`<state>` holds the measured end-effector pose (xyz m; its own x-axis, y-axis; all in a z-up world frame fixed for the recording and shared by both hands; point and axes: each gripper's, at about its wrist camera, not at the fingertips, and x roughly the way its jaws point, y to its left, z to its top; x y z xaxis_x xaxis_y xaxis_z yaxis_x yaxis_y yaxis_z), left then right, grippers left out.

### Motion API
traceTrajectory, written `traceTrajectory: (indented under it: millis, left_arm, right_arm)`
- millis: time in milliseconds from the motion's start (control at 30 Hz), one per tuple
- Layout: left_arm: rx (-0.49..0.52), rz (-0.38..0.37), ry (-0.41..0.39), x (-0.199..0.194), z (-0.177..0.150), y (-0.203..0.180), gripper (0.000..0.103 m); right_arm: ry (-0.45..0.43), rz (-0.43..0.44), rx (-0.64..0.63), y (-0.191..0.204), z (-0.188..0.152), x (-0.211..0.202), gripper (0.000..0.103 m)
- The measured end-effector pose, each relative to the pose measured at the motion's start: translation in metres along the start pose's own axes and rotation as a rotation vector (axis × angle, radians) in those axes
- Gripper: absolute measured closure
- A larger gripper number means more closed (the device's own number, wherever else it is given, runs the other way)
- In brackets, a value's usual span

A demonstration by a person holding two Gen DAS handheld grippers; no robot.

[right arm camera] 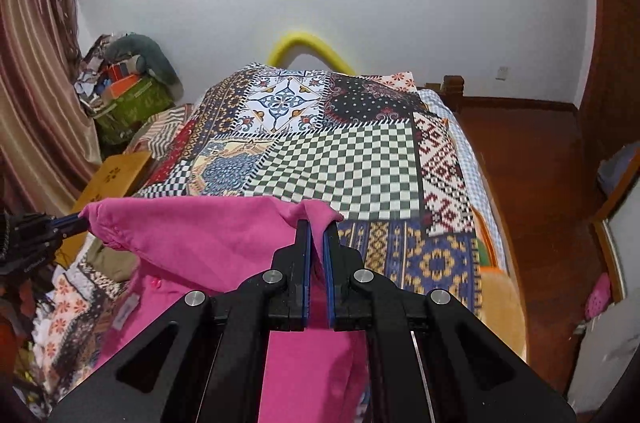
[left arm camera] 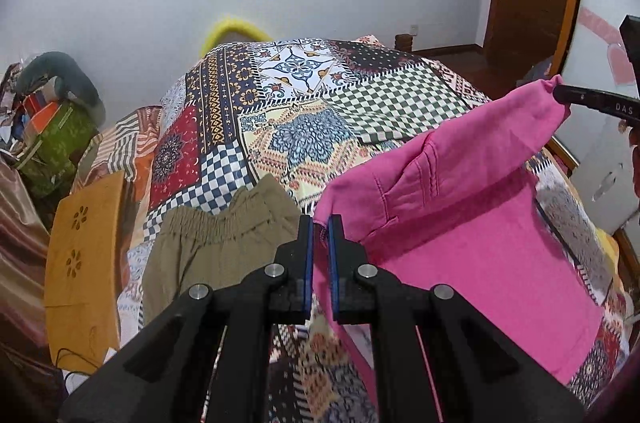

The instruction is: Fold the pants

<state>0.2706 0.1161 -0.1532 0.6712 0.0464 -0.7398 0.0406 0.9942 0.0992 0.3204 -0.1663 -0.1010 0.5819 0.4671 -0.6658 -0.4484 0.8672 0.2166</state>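
Pink pants (left arm camera: 460, 199) hang lifted above the patchwork bed cover (left arm camera: 304, 103), stretched between both grippers. My left gripper (left arm camera: 319, 221) is shut on one corner of the pink cloth, which runs between its blue pads. At the right edge of the left wrist view, the right gripper (left arm camera: 560, 91) pinches the far corner. In the right wrist view my right gripper (right arm camera: 318, 223) is shut on a pink corner of the pants (right arm camera: 208, 239), and the left gripper (right arm camera: 80, 221) holds the other corner at far left. The lower part of the pants drapes down onto the bed.
Olive-green pants (left arm camera: 216, 247) with an elastic waistband lie on the bed to the left. An orange wooden board (left arm camera: 86, 263) leans at the bed's left side by a pile of boxes (left arm camera: 52, 127). A wooden floor (right arm camera: 552, 183) and door lie to the right.
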Motion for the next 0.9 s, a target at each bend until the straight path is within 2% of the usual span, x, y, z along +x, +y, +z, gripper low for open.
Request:
traceTrajectory:
  millis: [333, 633, 900]
  left_arm:
    - [-0.006, -0.022, -0.008, -0.037, -0.037, -0.011, 0.097]
    - [-0.010, -0.050, 0.034, -0.050, -0.078, -0.025, 0.100]
    - [-0.050, -0.067, 0.035, -0.063, -0.103, -0.026, 0.102]
  right_arm:
    - [0.020, 0.017, 0.022, 0.005, -0.046, -0.036, 0.098]
    - [0.062, 0.012, 0.017, 0.011, -0.091, -0.062, 0.098]
    - [0.082, 0.022, 0.060, 0.007, -0.127, -0.075, 0.098]
